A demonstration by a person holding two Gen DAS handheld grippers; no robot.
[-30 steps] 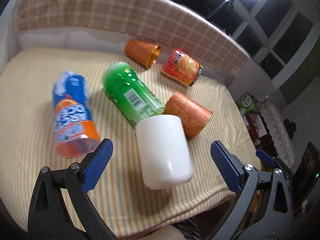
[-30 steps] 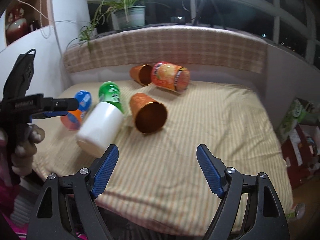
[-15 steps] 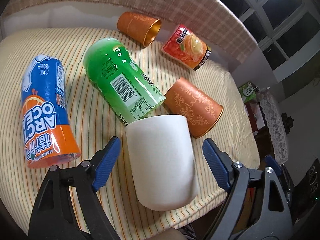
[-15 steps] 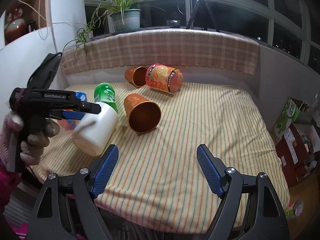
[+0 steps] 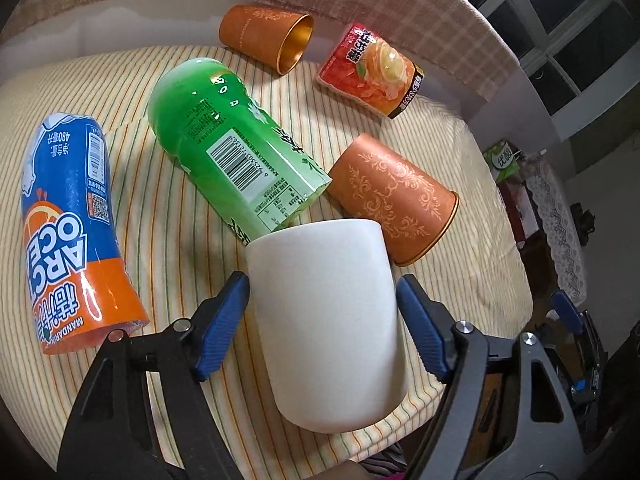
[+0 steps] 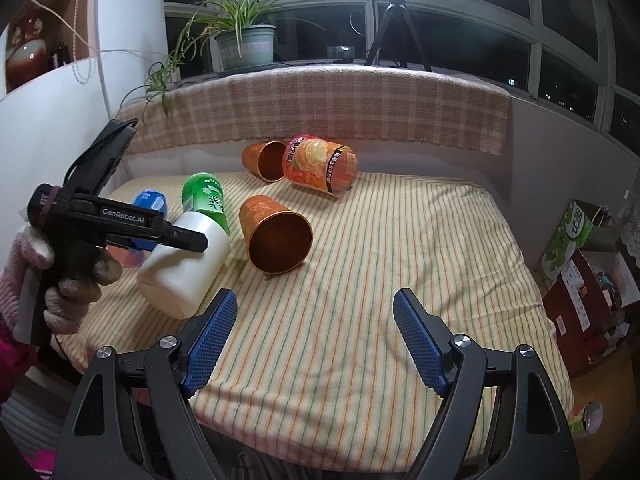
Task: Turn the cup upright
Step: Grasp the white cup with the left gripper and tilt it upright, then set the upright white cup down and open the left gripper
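A white cup (image 5: 326,316) lies on its side on the striped cloth, its closed base toward the camera near the front edge. My left gripper (image 5: 323,326) is open, its blue fingers on either side of the cup with small gaps. In the right wrist view the cup (image 6: 186,258) lies at the left with the left gripper (image 6: 120,224) over it. My right gripper (image 6: 314,338) is open and empty above the cloth's front middle.
A green bottle (image 5: 236,152), a blue-orange bottle (image 5: 74,232), two copper cups (image 5: 394,198) (image 5: 266,38) and a red-orange can (image 5: 370,70) lie on the striped table (image 6: 400,280). Boxes (image 6: 572,232) stand to the right off the table.
My left gripper has moved forward and down so its fingers now straddle the white cup, and they have narrowed. The right gripper has hardly moved.
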